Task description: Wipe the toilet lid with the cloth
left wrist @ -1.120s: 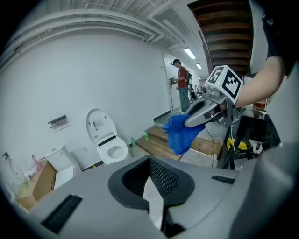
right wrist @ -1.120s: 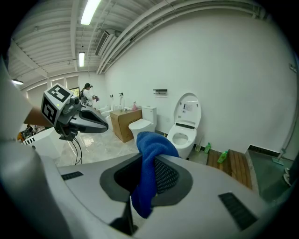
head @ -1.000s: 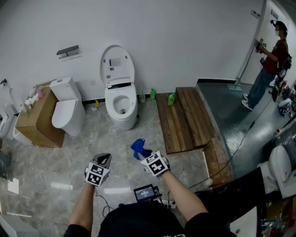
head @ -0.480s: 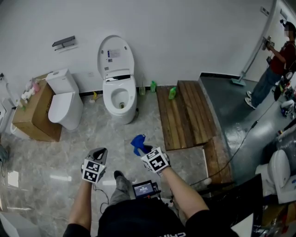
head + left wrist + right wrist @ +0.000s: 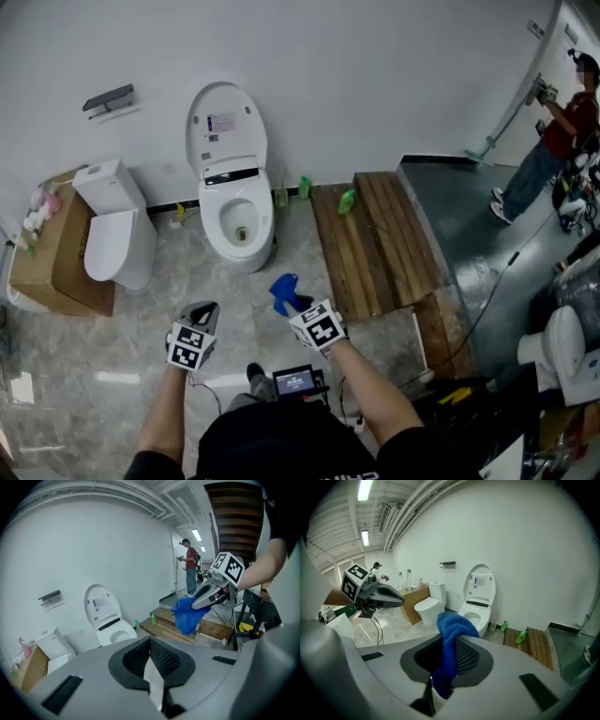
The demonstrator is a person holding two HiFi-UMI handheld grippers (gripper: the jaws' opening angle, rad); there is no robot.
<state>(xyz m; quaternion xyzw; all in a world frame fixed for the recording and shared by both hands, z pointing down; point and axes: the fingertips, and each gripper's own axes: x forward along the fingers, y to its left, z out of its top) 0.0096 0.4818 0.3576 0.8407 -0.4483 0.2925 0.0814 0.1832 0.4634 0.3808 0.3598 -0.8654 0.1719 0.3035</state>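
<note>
The white toilet stands against the far wall with its lid [image 5: 225, 122] raised upright above the open bowl [image 5: 239, 223]. My right gripper [image 5: 298, 302] is shut on a blue cloth [image 5: 284, 291], which bunches out ahead of the jaws and hangs over them in the right gripper view as the cloth [image 5: 452, 641]. My left gripper [image 5: 206, 311] is shut with nothing in it. Both are held over the floor, well short of the toilet. In the left gripper view the lid [image 5: 99, 605] shows ahead and the cloth [image 5: 187, 613] hangs to the right.
A second toilet [image 5: 108, 239] with its lid down and a cardboard box [image 5: 52, 258] stand at the left. A wooden platform [image 5: 375, 234] with a green bottle [image 5: 347, 200] lies right of the toilet. A person [image 5: 561, 131] stands far right. A cable runs across the floor.
Both grippers have moved forward toward the toilet, the cloth still in the right one. A foot has come into view below them, and the toilet now sits further left in the head view.
</note>
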